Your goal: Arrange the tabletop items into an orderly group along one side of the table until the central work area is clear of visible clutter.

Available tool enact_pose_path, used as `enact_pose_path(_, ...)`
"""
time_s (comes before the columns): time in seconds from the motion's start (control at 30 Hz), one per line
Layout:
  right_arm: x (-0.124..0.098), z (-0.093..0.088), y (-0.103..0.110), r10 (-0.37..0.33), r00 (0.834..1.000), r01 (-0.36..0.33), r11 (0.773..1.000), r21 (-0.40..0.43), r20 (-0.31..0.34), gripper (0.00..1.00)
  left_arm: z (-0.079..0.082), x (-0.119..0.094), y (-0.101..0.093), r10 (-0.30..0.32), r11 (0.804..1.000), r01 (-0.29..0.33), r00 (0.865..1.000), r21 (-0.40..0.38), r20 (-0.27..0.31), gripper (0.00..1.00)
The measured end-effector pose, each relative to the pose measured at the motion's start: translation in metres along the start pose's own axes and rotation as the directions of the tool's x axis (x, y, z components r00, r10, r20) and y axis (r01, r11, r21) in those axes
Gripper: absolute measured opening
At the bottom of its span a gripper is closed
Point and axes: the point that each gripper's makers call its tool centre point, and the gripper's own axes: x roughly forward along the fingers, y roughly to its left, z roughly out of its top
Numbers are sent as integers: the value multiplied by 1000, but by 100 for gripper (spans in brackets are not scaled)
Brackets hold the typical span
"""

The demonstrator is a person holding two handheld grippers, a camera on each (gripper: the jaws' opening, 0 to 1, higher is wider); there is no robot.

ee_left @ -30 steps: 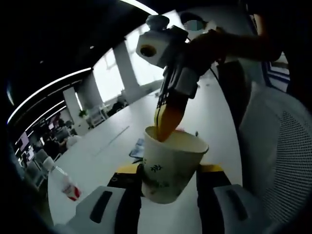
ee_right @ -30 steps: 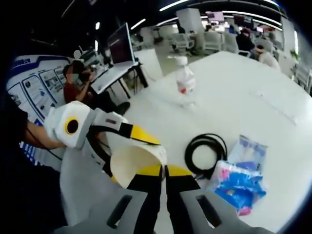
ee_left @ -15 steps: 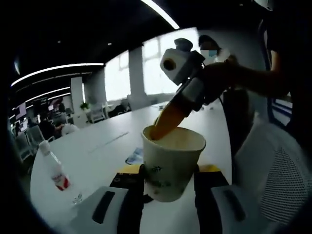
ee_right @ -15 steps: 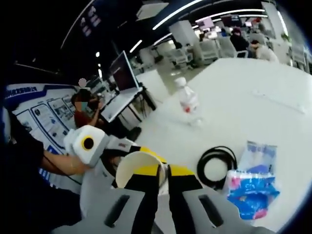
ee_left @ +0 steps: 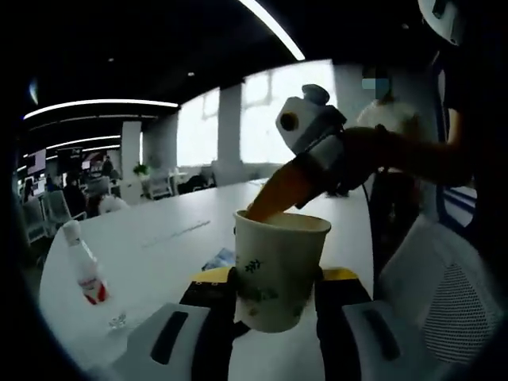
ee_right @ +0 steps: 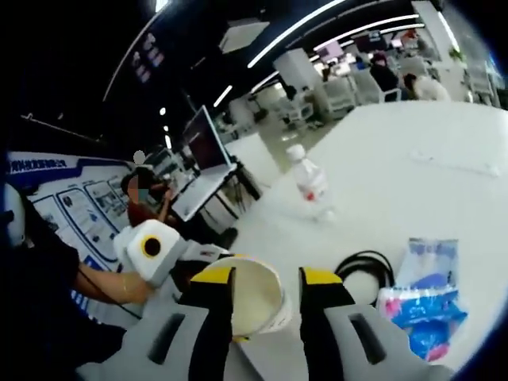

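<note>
Left gripper (ee_left: 274,279) clamps paper cup (ee_left: 279,266) at lower centre of left gripper view, above white table (ee_left: 159,246). Right gripper (ee_right: 266,279), fingers shut half second ago, now parted over cup rim; nothing held. Bottle (ee_right: 309,184), cable coil (ee_right: 367,271), blue packets (ee_right: 425,295) still scattered mid-table: sorting looks barely begun.

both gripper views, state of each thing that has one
paper cup: upright, open top, held between the left gripper fingers
right gripper: open, over the cup mouth
water bottle: upright, capped
black cable: coiled
blue packet: lying flat on the table
</note>
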Motion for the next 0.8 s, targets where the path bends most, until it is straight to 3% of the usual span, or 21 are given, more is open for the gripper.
enact_pose_path(0.33, -2, 9, -4, 3, 998, 2, 997, -79, 59, 53, 5, -2, 27, 74, 990, -65, 995, -126, 68, 37)
enact_pose_path(0.8, 6, 20, 0, 39, 991, -13, 979, -202, 126, 65, 3, 7, 43, 121, 979, -107, 990, -173, 70, 37)
